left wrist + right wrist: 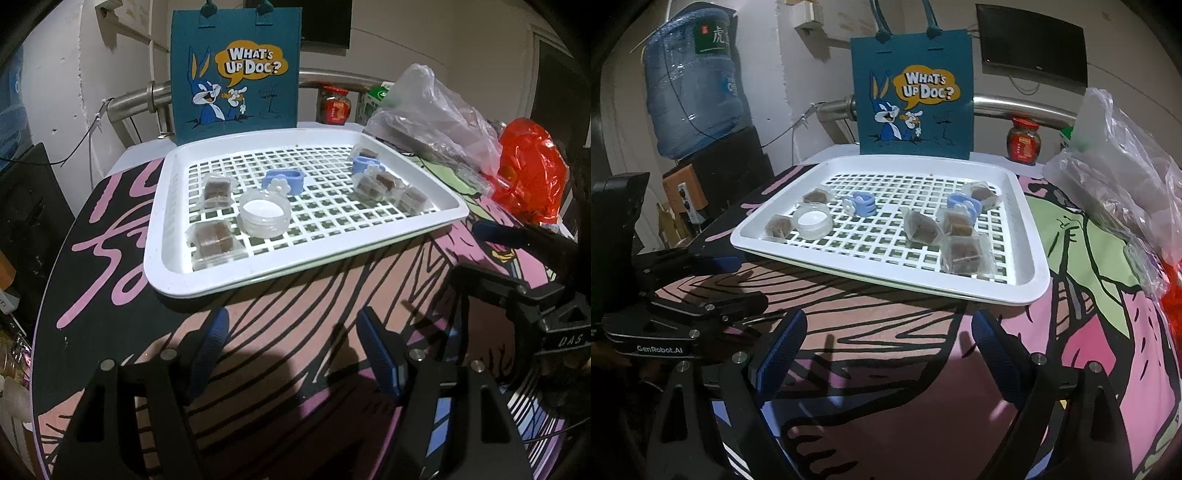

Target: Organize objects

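Partly crumpled plastic bags, contents unclear

Dim indoor light falls from above and behind, throwing dark shadows across the tabletop in the lower frame. Fisheye distortion bends and blackens both views' corners. Focus is fairly sharp at centre.

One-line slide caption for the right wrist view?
Open right gripper hovers before white slotted plastic tray holding wrapped brown cubes, blue rings.

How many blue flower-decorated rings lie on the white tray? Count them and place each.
2. One blue flower-decorated ring lies mid-tray beside the clear round jar; the other sits by the wrapped brown cubes near the right rim.
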